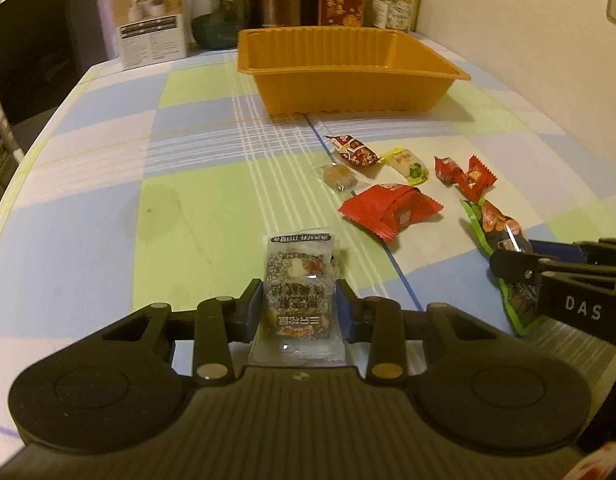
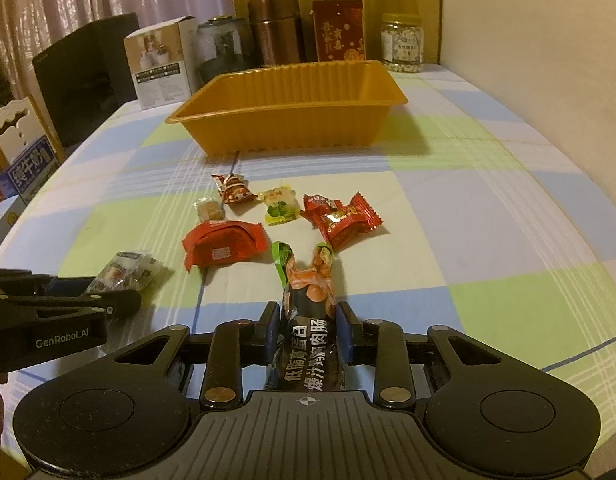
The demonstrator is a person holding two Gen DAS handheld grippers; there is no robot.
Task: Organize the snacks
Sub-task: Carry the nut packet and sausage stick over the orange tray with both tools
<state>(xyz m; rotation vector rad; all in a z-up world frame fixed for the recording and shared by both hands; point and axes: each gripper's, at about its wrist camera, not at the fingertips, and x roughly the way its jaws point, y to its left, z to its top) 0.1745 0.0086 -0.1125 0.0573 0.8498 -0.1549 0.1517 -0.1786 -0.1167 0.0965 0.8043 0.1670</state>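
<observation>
The left gripper [image 1: 298, 300] is closing its pads on a clear nut-bar packet [image 1: 298, 276], and the right gripper [image 2: 308, 320] is clamping the dark sausage stick [image 2: 308, 296] between its fingers, both low over the checked tablecloth [image 1: 196, 152]. Beyond them five small sweets are lying loose: a big red packet [image 1: 388, 210], a clear candy [image 1: 338, 174], a brown-red candy [image 1: 354, 150], a yellow candy [image 1: 408, 164] and two red candies [image 1: 466, 174]. The orange tray [image 1: 348, 84] is standing further back and looking empty, so I judge nothing is sorted yet.
</observation>
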